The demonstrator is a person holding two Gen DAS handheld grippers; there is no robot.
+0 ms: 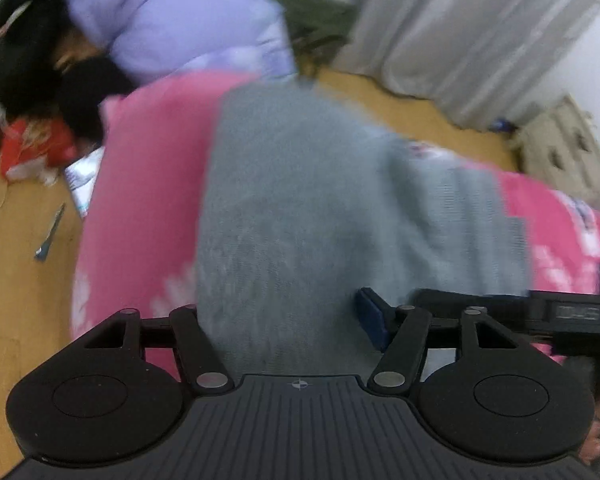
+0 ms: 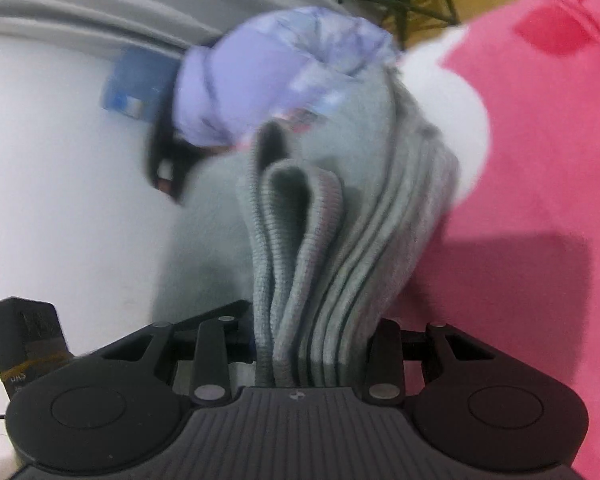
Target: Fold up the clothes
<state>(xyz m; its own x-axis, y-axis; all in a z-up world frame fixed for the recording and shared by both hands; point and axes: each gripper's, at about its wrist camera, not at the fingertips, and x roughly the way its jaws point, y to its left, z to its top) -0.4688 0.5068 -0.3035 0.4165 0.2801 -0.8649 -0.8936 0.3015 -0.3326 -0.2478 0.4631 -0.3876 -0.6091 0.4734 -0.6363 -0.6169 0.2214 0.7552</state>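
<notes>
Both grippers hold the grey sweater (image 1: 300, 200) up off the pink blanket (image 1: 140, 184).

The left gripper (image 1: 288, 320) and right gripper (image 2: 312, 344) pinch bunched knit right between their fingers; folding looks partway, not flat.

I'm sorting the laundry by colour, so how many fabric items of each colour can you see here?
Grey: 1, the knit sweater that both claws hold
Pink: 1, the blanket beneath it
Lilac: 1, the puffy jacket behind
Red: 1, a crumpled item on the floor, too blurred to identify
Total: 4
</notes>
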